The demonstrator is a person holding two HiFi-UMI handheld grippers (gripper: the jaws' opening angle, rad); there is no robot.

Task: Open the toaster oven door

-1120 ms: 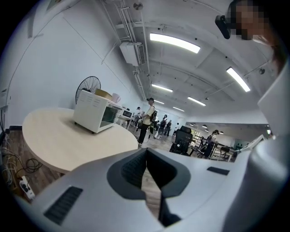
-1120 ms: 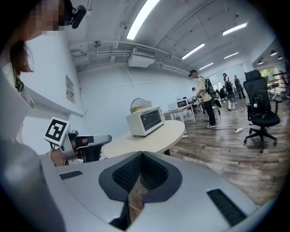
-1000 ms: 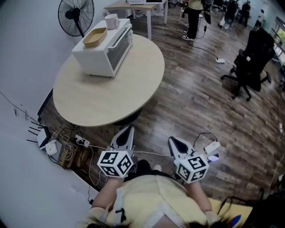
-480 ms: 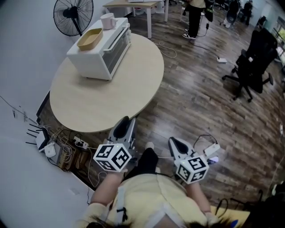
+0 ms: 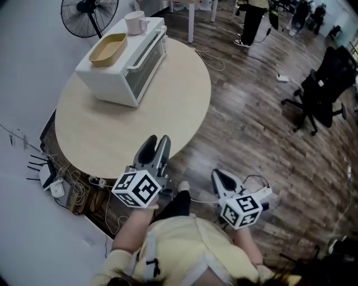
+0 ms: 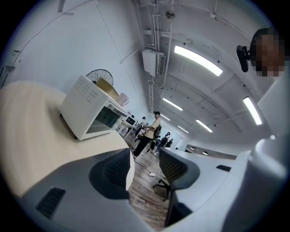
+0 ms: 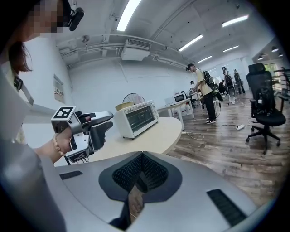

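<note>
Since a second ago, the left gripper (image 5: pixel 156 141) has been lifting forward over the near edge of the table (image 5: pixel 134 120), and its jaws are opening with nothing between them; in the left gripper view only floor and distant room are showing in the gap. The right gripper (image 5: pixel 216 174) is hanging lower, beside the person's body, its jaws pressed together on nothing. Well apart from both, the toaster oven (image 5: pixel 124 62) is sitting at the far left part of the table, a white box with its glass door (image 5: pixel 147 60) lying flush and closed against the front, facing right in the head view. A pale bar handle (image 5: pixel 144 47) is running along the door's upper edge. On the oven's roof a tan oval dish (image 5: pixel 108 48) is resting, and a white mug (image 5: pixel 135 23) is standing just behind it. Apart from the oven, the round, light-wood table is carrying nothing. Beneath its left edge, cables (image 5: pixel 78 187) are tangling on the floor against the white wall. Dark wooden floorboards (image 5: pixel 251 128) are stretching away to the right, where a black office chair (image 5: pixel 323 84) is standing. A black pedestal fan (image 5: pixel 89 14) is standing behind the oven near the wall, and a person (image 5: pixel 254 19) is standing farther back among other desks.
</note>
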